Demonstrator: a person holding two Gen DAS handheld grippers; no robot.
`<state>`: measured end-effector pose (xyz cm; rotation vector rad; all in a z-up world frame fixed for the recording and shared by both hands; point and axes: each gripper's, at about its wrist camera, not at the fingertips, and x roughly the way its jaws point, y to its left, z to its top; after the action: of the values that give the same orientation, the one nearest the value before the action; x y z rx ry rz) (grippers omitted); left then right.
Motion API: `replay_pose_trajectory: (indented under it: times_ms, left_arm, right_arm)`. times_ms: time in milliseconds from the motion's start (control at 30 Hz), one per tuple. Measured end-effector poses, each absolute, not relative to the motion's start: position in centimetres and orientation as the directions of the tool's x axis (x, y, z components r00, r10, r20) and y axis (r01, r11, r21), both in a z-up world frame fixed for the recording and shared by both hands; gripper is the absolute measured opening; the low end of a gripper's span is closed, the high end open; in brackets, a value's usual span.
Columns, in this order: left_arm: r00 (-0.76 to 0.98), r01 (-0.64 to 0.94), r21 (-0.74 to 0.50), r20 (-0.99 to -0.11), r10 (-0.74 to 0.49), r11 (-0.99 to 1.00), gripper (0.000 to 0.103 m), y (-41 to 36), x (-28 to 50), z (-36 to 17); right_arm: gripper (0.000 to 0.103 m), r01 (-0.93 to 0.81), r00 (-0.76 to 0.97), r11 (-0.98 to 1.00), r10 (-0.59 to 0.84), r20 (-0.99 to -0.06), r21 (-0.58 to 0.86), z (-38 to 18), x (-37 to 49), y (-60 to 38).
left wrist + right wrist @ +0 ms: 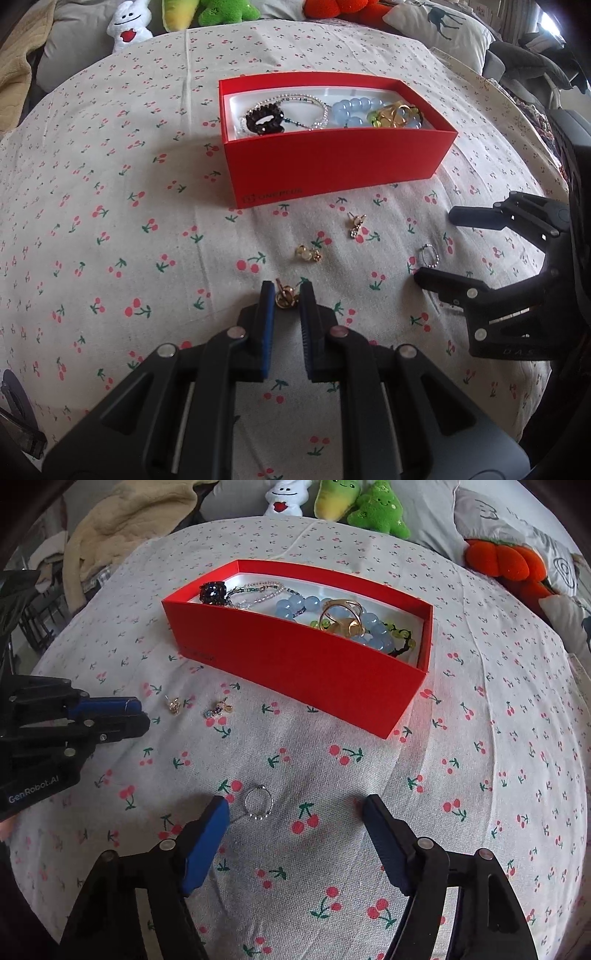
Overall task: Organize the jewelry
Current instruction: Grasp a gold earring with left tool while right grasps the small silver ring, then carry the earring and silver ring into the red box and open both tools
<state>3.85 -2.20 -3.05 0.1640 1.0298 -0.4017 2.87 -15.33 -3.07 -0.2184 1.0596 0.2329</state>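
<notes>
Cherry-print bedcloth (110,221) underneath. My left gripper (287,295) narrowed around small gold stud earring (285,296), contact uncertain. Right gripper (295,808) spread wide; thin silver ring (258,802) just inside its left pad. Red cardboard box (332,166) ahead.

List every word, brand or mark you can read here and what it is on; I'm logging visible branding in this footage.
"ONEPLUS", with a small logo square before it: on the front wall of the red box, left wrist view.
"GenRobot.AI": white print on the body of the left claw, right wrist view.
"D A S": partly readable letters, cut off, on the body of the right claw, left wrist view.
Box print in the right wrist view: too faint to read.
</notes>
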Motion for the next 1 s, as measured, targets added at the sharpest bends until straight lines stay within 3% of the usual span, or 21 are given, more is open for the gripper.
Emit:
replay_pose_trajectory:
  times_ms: [200, 333, 433, 1000]
  left_arm:
    - [0.449, 0.390, -0.050, -0.861, -0.237, 0.920, 0.015, -2.0, 3.9, -3.0]
    - [0.448, 0.378, -0.051, -0.864, -0.231, 0.924, 0.015, -1.9, 3.9, -3.0]
    - [0.448, 0.371, -0.050, -0.865, -0.226, 0.927, 0.015, -1.8, 3.9, -2.9]
    - [0.449, 0.332, -0.078, -0.863, -0.230, 0.940, 0.015, -0.7, 4.2, -1.9]
  right_arm:
    - [0.048, -0.321, 0.466, 0.945, 0.096, -0.879, -0.067, -2.8, 3.0, -14.5]
    - [0.024, -0.338, 0.439, 0.941, 0.128, -0.889, -0.031, -2.9, 3.2, -14.0]
    - [0.016, -0.345, 0.433, 0.938, 0.129, -0.892, -0.032, -2.9, 3.0, -13.5]
    - [0.015, -0.335, 0.416, 0.942, 0.159, -0.895, 0.012, -1.9, 2.8, -13.2]
